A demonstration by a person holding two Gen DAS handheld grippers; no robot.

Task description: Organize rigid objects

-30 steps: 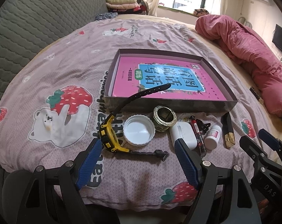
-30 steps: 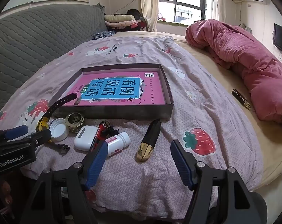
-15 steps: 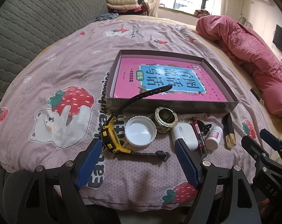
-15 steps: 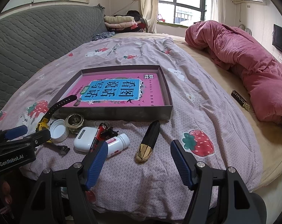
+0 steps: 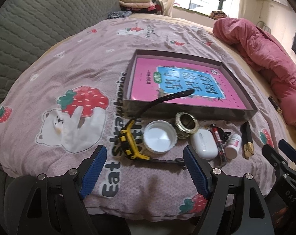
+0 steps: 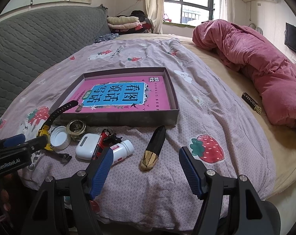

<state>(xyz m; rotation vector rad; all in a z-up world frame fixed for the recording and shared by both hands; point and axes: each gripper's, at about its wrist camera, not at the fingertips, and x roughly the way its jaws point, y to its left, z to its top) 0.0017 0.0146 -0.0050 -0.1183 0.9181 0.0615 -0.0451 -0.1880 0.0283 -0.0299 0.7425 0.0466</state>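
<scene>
A shallow grey box (image 5: pixel 251 109) (image 6: pixel 174 98) holding a pink book lies on the bed. In front of it sits a row of small items: a yellow and black watch (image 5: pixel 128 141) (image 6: pixel 43 132) with its strap resting on the box rim, a white lid (image 5: pixel 159 139), a brass ring (image 5: pixel 186 124), a white earbud case (image 5: pixel 204 144) (image 6: pixel 87 145), a red pen (image 5: pixel 218 141), a white pill bottle (image 5: pixel 233 143) (image 6: pixel 121 151), and a black and gold clip (image 5: pixel 246 140) (image 6: pixel 153 148). My left gripper (image 5: pixel 144 168) is open before the watch and lid. My right gripper (image 6: pixel 145 168) is open just short of the clip.
A crumpled pink quilt (image 6: pixel 255 62) lies along the right side of the bed. A small dark tag (image 6: pixel 251 101) rests beside it. A grey quilted headboard (image 6: pixel 30 43) rises at the left, with folded clothes (image 6: pixel 126 22) near the window.
Both grippers have eased slightly closer to the row of items; the objects have not moved and both stay open.
</scene>
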